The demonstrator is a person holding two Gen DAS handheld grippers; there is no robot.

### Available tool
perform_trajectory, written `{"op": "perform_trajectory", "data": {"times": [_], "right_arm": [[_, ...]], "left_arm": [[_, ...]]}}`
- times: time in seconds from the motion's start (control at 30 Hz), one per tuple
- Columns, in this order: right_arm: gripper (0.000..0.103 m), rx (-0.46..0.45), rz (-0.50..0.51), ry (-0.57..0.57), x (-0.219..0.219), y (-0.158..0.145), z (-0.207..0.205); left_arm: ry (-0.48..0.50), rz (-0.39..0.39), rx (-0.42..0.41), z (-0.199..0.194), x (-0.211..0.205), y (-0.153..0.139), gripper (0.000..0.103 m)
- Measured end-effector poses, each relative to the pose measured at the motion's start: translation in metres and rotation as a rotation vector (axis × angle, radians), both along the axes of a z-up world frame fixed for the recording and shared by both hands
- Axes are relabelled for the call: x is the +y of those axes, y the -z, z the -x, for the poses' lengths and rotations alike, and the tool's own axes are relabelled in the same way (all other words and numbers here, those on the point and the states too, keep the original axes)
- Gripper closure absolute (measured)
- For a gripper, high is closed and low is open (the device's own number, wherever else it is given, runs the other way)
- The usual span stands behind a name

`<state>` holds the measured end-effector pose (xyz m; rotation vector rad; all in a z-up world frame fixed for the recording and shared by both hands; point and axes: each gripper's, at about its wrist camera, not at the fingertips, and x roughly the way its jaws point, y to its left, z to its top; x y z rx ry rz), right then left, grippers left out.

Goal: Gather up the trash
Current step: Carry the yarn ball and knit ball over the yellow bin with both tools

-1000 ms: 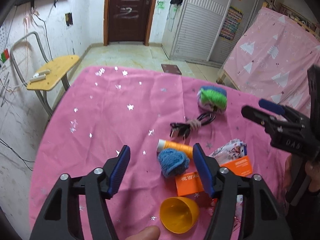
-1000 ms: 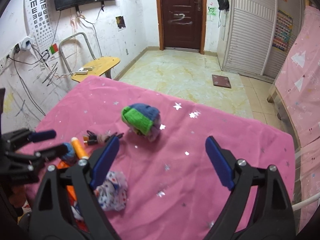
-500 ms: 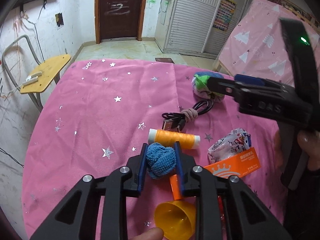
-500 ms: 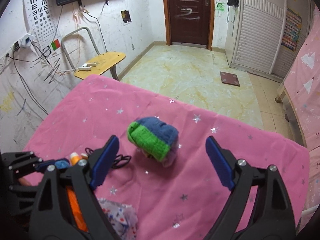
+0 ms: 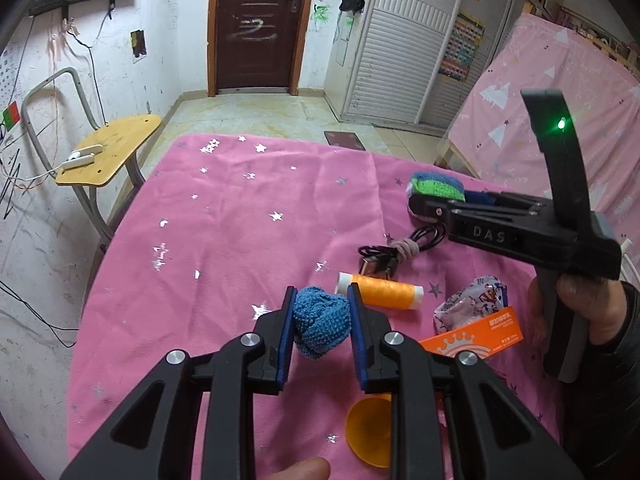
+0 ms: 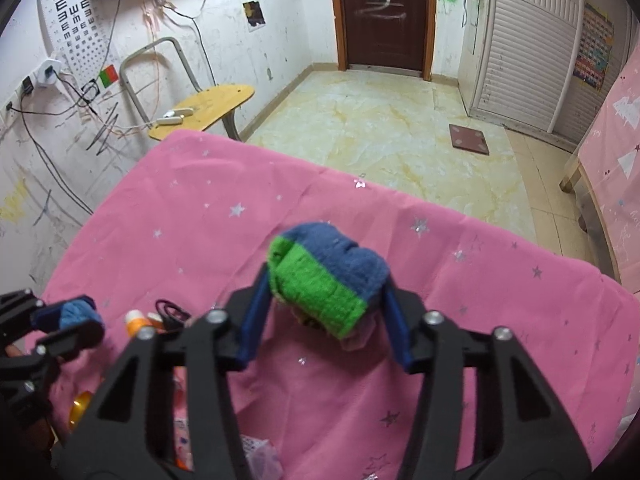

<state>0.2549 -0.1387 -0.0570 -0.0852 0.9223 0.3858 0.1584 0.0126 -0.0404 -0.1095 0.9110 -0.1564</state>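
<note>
The left gripper (image 5: pixel 320 312) is clenched on a blue knit ball (image 5: pixel 322 320), both blue pads pressed into its sides, just above the pink starred cloth of the bench (image 5: pixel 224 248). Just beyond the ball lies an orange thread spool (image 5: pixel 380 290), and farther off a coiled black cable (image 5: pixel 396 250). To the right of the spool sit a crumpled printed wrapper (image 5: pixel 472 306) and an orange card (image 5: pixel 476 334); an orange cup (image 5: pixel 368 434) lies near the camera, partly hidden by the gripper frame.

The right gripper (image 6: pixel 326 300) is closing around a green-and-blue knit bundle (image 6: pixel 326 276) at the far right of the bench. The bundle sits between its fingers (image 6: pixel 252 320), which touch or nearly touch its sides; whether they press it firmly yet I cannot tell. In the left view a hand (image 5: pixel 592 308) holds that gripper's handle.

Off the bench, a yellow chair (image 5: pixel 110 148) stands at the left wall and a dark door (image 5: pixel 260 24) at the far end.
</note>
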Motion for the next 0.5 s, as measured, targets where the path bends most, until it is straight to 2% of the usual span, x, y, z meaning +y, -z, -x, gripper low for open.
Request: {"op": "perform_trajectory", "data": {"times": [0.07,0.5], "right_arm": [[0.077,-0.012,0.003,0.003,0.000,-0.002,0.002],[0.078,-0.089,0.008,0.004,-0.007,-0.027,0.024]], "left_arm": [[-0.006,-0.003,-0.008,0.002,0.000,-0.004,0.086],[-0.024,-0.027,-0.068,0.017,-0.003,-0.031,0.086]]}}
